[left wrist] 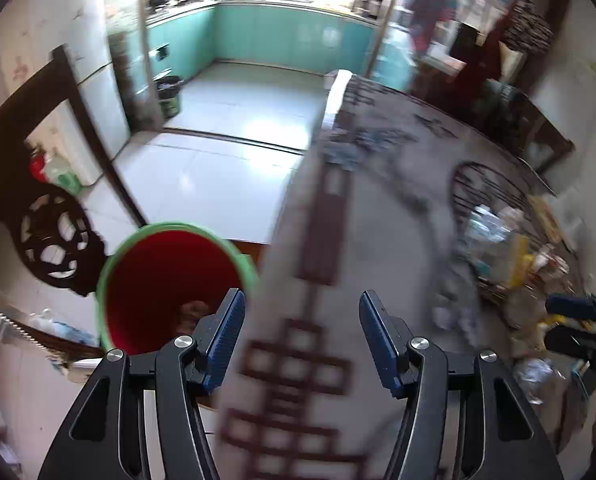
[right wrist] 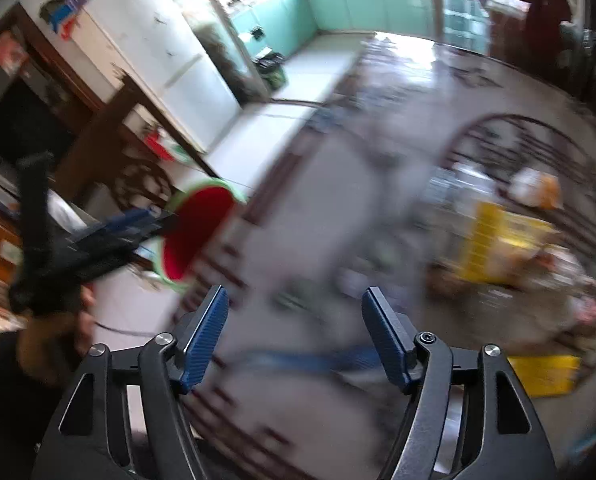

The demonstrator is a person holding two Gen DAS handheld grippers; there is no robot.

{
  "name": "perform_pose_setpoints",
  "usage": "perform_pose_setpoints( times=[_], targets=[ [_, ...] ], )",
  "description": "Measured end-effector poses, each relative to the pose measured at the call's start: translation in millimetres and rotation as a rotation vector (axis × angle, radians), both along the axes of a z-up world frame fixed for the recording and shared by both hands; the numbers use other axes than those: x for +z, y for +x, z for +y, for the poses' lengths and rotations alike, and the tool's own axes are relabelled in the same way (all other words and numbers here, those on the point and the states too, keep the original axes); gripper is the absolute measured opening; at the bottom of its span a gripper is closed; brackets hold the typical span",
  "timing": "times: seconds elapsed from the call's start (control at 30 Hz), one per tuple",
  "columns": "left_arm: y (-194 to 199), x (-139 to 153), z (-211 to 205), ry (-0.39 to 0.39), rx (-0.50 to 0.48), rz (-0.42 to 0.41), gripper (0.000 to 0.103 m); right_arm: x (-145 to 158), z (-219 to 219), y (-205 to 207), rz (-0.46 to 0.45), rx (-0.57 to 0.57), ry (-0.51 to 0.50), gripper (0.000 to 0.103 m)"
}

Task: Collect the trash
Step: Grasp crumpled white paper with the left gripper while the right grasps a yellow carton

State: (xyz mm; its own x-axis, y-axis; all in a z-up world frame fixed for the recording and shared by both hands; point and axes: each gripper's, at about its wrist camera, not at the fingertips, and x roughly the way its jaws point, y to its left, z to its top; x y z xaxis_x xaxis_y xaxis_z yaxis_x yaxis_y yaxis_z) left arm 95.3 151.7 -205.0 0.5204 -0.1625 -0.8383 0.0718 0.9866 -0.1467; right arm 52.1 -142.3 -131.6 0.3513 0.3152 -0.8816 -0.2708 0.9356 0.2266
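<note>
Red inside and green around the rim, the bin point(left wrist: 170, 280) stands on the floor just beside the table edge, at about eight o'clock in the left wrist view. Something brownish lies at its bottom, too blurry to name. In the right wrist view the same bin point(right wrist: 200, 232) shows at nine o'clock.

Trash point(left wrist: 498, 248) is piled on the table at three o'clock: clear wrappers, yellow packs and crumpled paper. It lies by a dark wire basket point(left wrist: 486, 188). The picture is too smeared to tell if the trash is in the basket or next to it.

The left gripper point(left wrist: 302, 336) has its blue pads apart, with nothing between them. It hangs over the patterned table cloth point(left wrist: 338, 208). The right gripper point(right wrist: 296, 332) is also spread wide and holds nothing.

Far off, at twelve o'clock, are teal kitchen cupboards point(left wrist: 282, 36) and a pale tiled floor point(left wrist: 218, 168). A dark carved chair point(left wrist: 50, 216) stands at nine o'clock.
</note>
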Motion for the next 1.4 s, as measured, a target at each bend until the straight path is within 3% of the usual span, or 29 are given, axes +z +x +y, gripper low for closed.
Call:
perform_pose_setpoints(
  times=[0.23,0.47,0.63,0.87,1.03,1.07,1.1,1.13,1.27,1.4],
  targets=[
    [-33.2,6.2,-96.5,-0.022,-0.145,0.013,0.058,-6.2,-79.1,-21.7,0.012,0.006,-0.155,0.070],
    [-70.9,-9.3,-194.3,-0.072,-0.343,0.101,0.058,-13.7,-131.4,-29.6,0.013,-0.020,-0.270,0.071],
    [-89.9,-32.0,-254.7,-0.094,-0.502,0.190,0.059,-13.6,-170.5,-37.0,0.018,-0.128,-0.231,0.072],
    [-87.5,-64.3,-306.7,-0.106,-0.558,0.304,0.059,-21.8,-187.9,-53.5,0.043,-0.162,-0.222,0.075],
    [-82.9,-86.4,-327.0,-0.101,-0.572,0.341,0.059,-30.7,-191.3,-55.0,0.063,-0.162,-0.213,0.075],
    [-83.0,-89.1,-324.4,-0.113,-0.566,0.347,0.054,-31.2,-190.2,-53.4,0.063,-0.157,-0.210,0.075],
    [-82.5,-90.3,-322.0,-0.123,-0.561,0.354,0.033,-32.0,-188.6,-52.1,0.063,-0.150,-0.208,0.075],
    [-82.2,-91.1,-318.9,-0.134,-0.563,0.366,0.030,-33.3,-186.2,-49.7,0.064,-0.139,-0.207,0.075],
    [-80.9,-76.1,-293.4,-0.149,-0.558,0.330,0.026,-39.8,-172.6,-39.7,0.083,-0.075,-0.218,0.075],
    [-75.3,-41.7,-256.2,-0.138,-0.494,0.228,0.025,-55.5,-154.4,-24.8,0.133,0.050,-0.261,0.080]
  ],
)
